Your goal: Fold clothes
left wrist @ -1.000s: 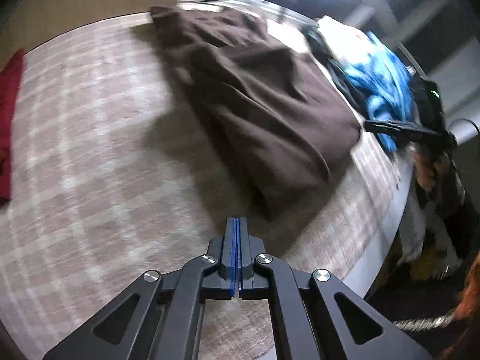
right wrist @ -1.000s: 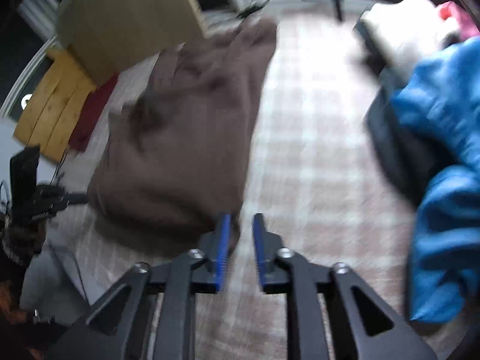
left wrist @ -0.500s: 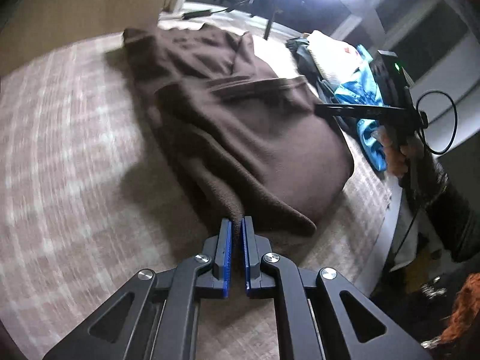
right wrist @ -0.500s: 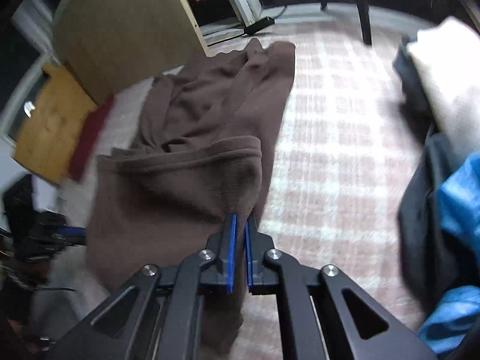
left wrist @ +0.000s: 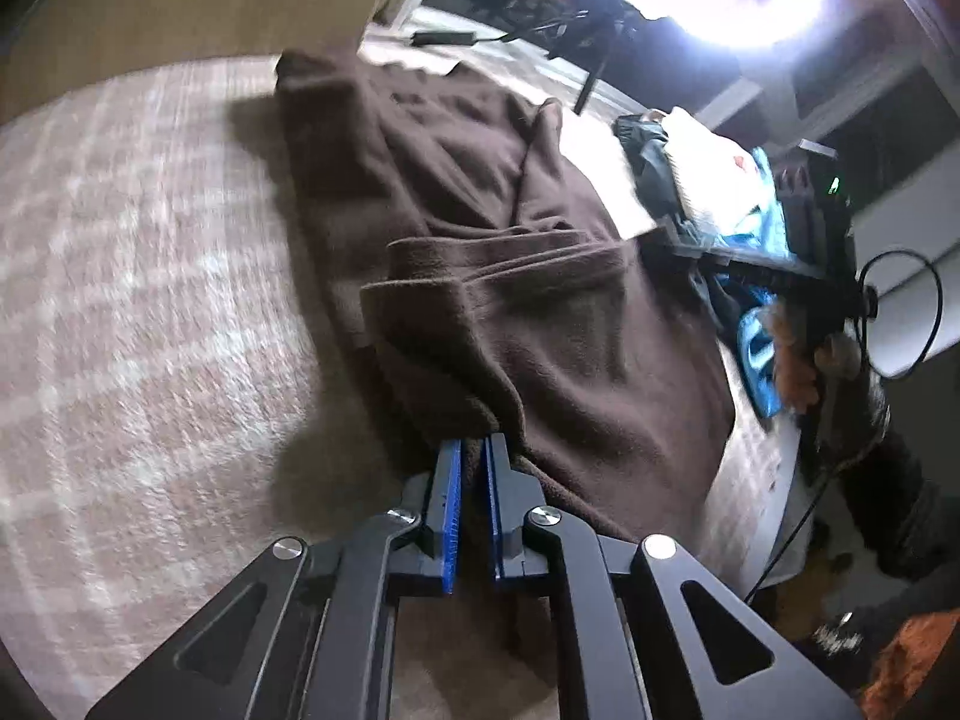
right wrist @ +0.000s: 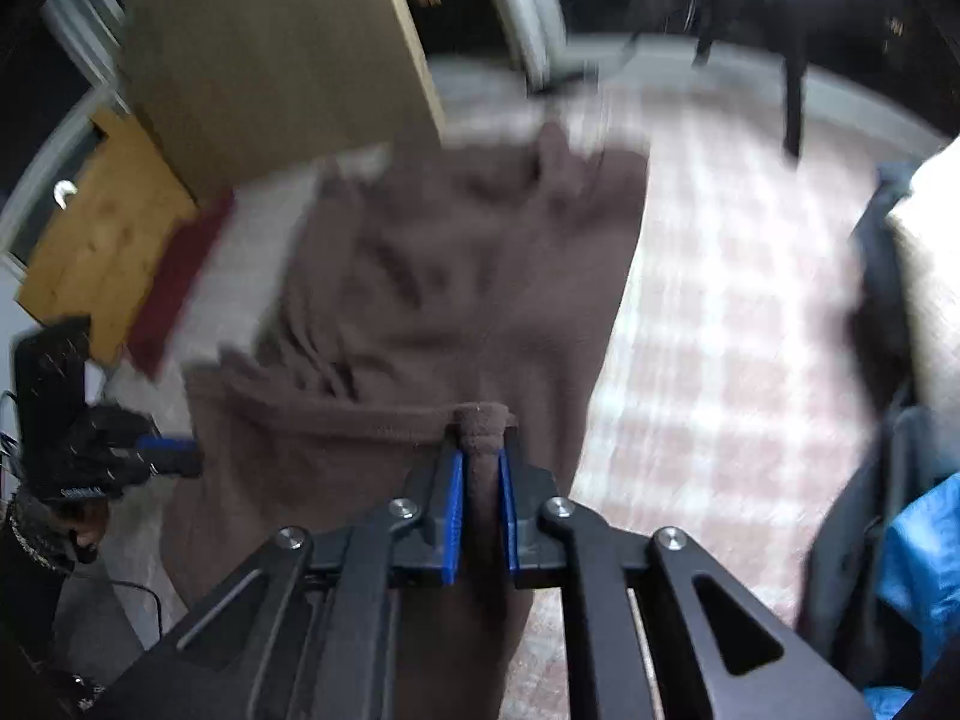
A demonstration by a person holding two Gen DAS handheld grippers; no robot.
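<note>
Fleece is bunching in both claws now: the brown garment (left wrist: 540, 324) is lying on the plaid-covered bed (left wrist: 150, 300), its long axis running straight away from both claws toward the far edge. The left claw (left wrist: 472, 450) is clamping the near hem at one corner; the right claw (right wrist: 480, 462) is pinching a rolled wad of the same hem, jaws easing apart slightly around it. Both hands are sitting at the near end, so the fold looks set to travel away from them.

Open plaid bedcover (left wrist: 132, 312) is left clear on the left of the brown fleece garment (left wrist: 540, 324). The right side is blocked by a clothes pile (right wrist: 900, 396). The far edge is closed off by a wooden board (right wrist: 270, 60).
</note>
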